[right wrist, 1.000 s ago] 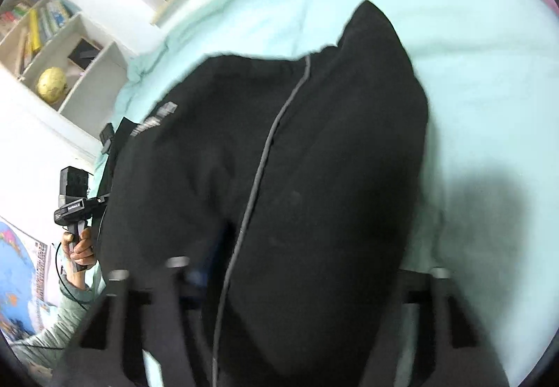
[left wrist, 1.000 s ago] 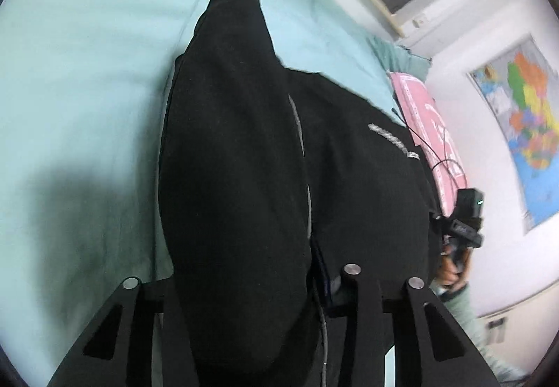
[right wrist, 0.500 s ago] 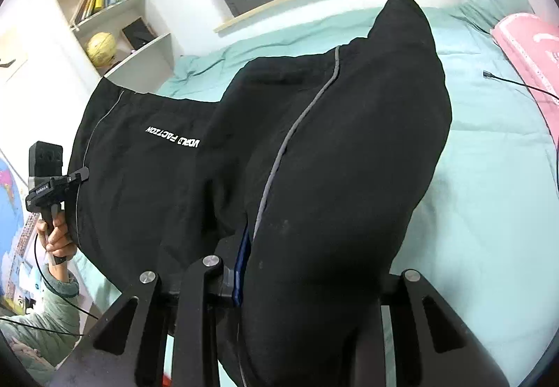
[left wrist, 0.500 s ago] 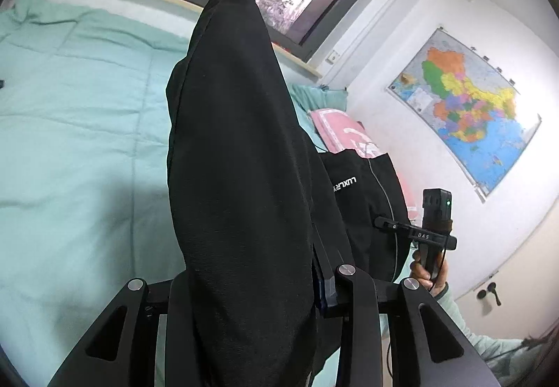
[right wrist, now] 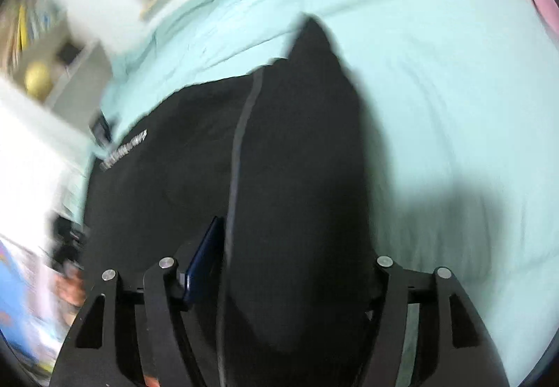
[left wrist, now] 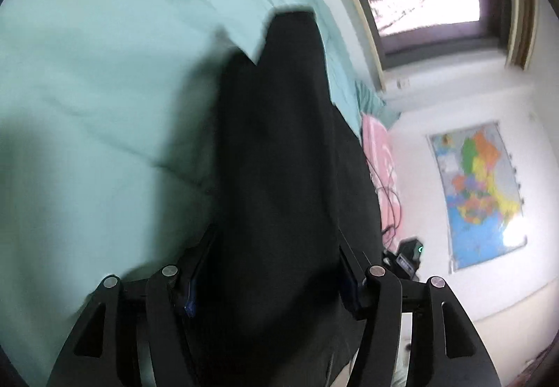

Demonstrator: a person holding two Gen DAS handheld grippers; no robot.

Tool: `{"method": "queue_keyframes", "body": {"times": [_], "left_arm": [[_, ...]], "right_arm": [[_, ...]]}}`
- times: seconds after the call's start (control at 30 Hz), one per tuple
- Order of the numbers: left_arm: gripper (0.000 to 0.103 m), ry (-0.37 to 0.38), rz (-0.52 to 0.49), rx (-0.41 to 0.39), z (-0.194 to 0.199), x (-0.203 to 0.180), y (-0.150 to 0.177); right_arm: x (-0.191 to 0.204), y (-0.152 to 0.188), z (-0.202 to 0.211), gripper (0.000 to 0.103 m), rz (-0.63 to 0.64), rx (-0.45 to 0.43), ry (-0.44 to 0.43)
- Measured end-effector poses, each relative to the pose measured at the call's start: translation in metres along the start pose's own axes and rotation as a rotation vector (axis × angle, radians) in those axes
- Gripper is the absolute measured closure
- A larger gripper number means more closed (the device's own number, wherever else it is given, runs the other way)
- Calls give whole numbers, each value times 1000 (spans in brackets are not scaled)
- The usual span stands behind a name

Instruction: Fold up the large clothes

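The left gripper (left wrist: pixel 270 278) is clenched on the black garment (left wrist: pixel 279 177), and the right gripper (right wrist: pixel 279 268) grasps it too. The cloth fills the frame centre, above the green bed (left wrist: pixel 104 90). I think both edges should travel level. Only the right view shows the white lettering (right wrist: pixel 124 149), middle left.

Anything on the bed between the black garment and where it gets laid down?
Nothing visible. The black garment sits between the fingers of both the left gripper and the right gripper, and the teal bedspread beyond it looks bare; the pink pillow lies off to the side.
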State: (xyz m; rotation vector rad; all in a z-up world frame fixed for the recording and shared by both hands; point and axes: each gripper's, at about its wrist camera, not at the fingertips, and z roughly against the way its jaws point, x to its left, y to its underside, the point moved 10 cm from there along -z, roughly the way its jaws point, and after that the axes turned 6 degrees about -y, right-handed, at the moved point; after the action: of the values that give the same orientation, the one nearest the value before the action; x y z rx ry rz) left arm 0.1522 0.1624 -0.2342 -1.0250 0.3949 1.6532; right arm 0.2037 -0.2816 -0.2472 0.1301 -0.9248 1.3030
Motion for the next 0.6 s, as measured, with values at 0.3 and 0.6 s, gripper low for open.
{"method": "queue_keyframes", "body": {"times": [0.3,0.6], "left_arm": [[39,-248,-346,-207,49,-125,-3],[37,-563,-406,-15,-105,-104,2]], "right_arm": [[58,-22,80,31,210,-175,177],[129,44,-82,15,324,193,292]]}}
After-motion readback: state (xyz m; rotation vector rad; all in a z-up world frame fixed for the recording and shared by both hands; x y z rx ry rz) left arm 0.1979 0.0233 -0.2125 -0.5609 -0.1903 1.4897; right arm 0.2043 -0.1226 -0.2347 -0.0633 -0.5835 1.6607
